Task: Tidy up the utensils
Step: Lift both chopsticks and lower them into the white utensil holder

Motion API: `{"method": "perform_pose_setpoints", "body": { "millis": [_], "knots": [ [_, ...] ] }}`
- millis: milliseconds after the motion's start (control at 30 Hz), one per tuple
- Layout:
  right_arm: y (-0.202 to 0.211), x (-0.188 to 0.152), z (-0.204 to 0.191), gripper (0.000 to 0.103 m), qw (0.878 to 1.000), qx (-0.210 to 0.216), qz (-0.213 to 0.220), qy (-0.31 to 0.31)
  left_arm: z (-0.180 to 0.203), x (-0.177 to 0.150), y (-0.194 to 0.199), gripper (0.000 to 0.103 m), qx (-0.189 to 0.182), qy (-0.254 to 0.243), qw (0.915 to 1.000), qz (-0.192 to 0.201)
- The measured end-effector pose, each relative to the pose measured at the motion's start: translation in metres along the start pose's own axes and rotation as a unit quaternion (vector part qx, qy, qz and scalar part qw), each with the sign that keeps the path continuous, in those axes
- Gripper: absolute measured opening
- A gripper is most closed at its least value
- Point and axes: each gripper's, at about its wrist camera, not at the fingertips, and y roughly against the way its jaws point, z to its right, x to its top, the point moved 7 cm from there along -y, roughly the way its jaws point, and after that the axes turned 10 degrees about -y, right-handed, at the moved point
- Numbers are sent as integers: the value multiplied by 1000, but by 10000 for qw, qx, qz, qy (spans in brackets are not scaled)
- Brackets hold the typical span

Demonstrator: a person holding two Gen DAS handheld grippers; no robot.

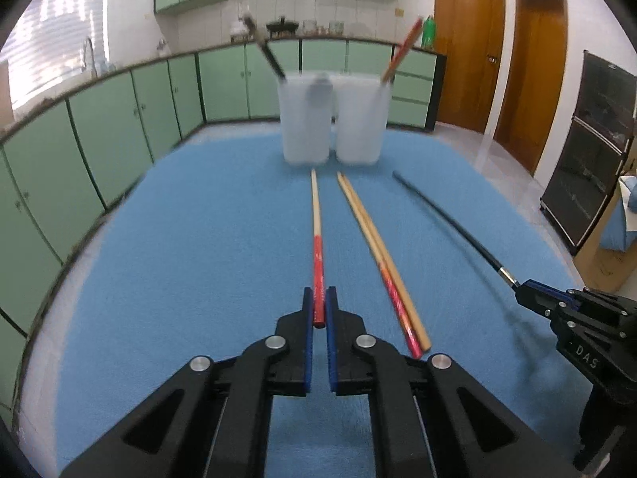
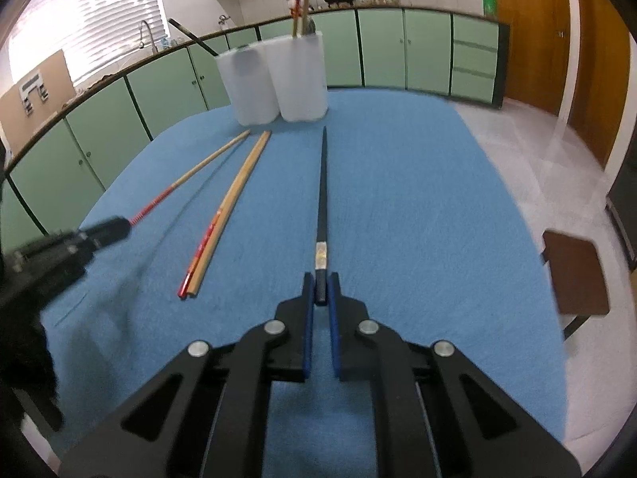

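Both jaw pairs nearly together: left gripper (image 1: 319, 307) pinching red-handled chopstick (image 1: 317, 239), right gripper (image 2: 321, 294) pinching black chopstick (image 2: 322, 199).

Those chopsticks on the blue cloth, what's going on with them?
Someone is sorting chopsticks with two hand-held grippers. The left gripper is shut on a red-handled chopstick, and the right gripper is shut on a black chopstick. A loose pair of chopsticks lies between them on the blue cloth. Two translucent cups at the far end already hold some.
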Motion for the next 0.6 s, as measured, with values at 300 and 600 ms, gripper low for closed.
{"method": "perform_pose_setpoints", "body": {
  "millis": [300,600],
  "knots": [
    [47,57,-11,6,9974,233,652,207,-18,55,52,6,226,-189,9967,754],
    [79,132,-30,6,9921,576,1050,374,-31,115,76,6,86,-227,9914,1287]
  ]
}}
